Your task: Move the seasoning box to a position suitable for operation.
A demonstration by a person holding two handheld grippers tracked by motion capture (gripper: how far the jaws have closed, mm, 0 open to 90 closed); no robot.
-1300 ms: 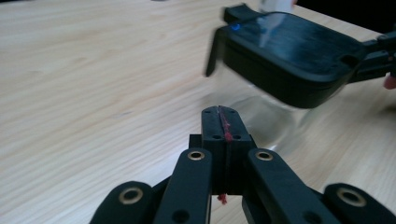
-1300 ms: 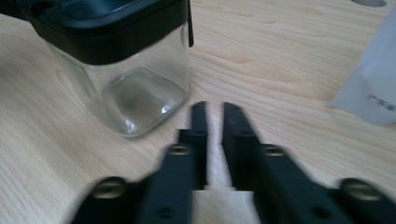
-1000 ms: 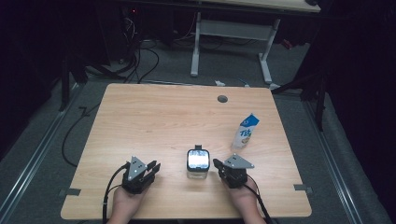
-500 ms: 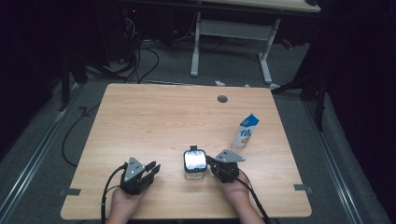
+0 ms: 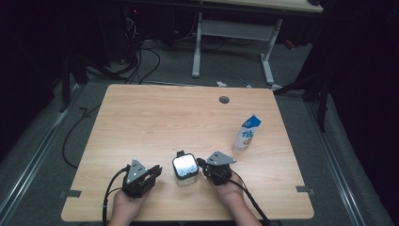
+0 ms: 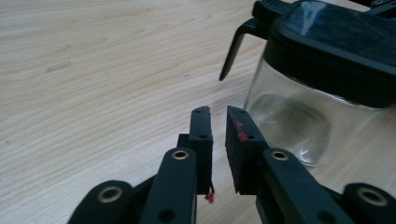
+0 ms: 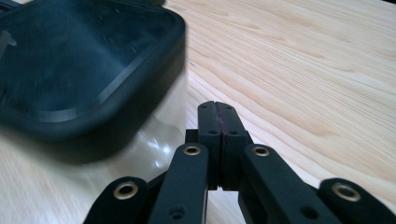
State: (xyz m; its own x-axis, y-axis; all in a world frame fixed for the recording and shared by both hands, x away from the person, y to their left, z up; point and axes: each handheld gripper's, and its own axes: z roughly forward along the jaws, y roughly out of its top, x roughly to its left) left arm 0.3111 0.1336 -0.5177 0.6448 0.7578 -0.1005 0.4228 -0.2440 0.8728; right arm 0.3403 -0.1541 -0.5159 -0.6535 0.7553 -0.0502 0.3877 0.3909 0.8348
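Meanwhile the right tongs have slid in from the right across the desk and now sit just beside the glass jar, which stands near the front edge between the two hands; a second ago they were a little farther off. Their jaws are pressed together with nothing between them, and in the right gripper view the jar's black lid looms close on the left. The left tongs have stayed put and have just been closing: only a narrow slit is left, with nothing in it, and the jar sits just to their right. The milk carton stands well apart. Judging by this, the right hand is about to nudge or steady the jar rather than grasp it
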